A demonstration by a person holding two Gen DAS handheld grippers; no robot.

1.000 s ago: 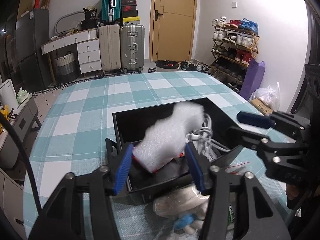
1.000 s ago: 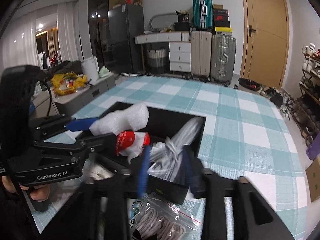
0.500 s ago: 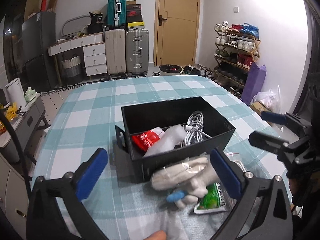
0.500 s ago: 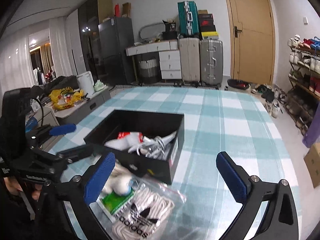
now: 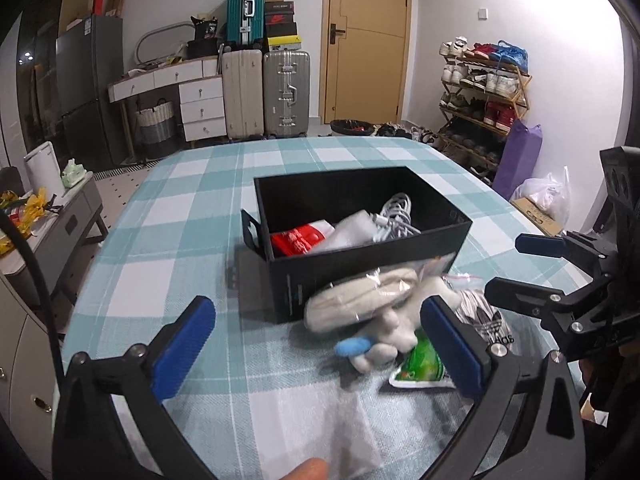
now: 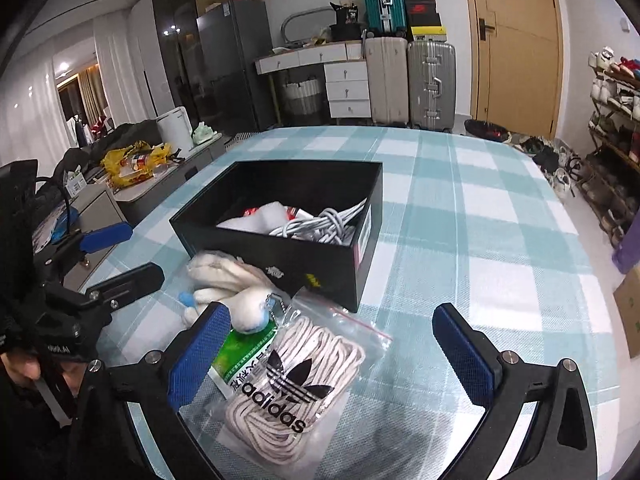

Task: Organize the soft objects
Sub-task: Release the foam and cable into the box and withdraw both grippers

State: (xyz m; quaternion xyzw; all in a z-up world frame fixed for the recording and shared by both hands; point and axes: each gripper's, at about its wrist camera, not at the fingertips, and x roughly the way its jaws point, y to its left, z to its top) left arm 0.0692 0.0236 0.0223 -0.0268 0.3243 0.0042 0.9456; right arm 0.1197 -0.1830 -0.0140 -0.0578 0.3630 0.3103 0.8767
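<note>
Soft stuff left outside: a white plush toy (image 6: 224, 280), a green packet (image 6: 240, 354) and a zip bag of adidas laces (image 6: 288, 384), heaped on the table (image 6: 480, 216) against the near wall of the black box (image 6: 280, 256), which already holds cables and bubble wrap. Both the left gripper (image 5: 320, 348) and right gripper (image 6: 340, 352) are wide open, holding nothing. I'd grab the laces bag mid-body, not by the slippery edge, and lift clear of the wall before dropping it in

"adidas" with trefoil logo on clear zip bag of cord (image 6: 296, 376), other print unreadable
</note>
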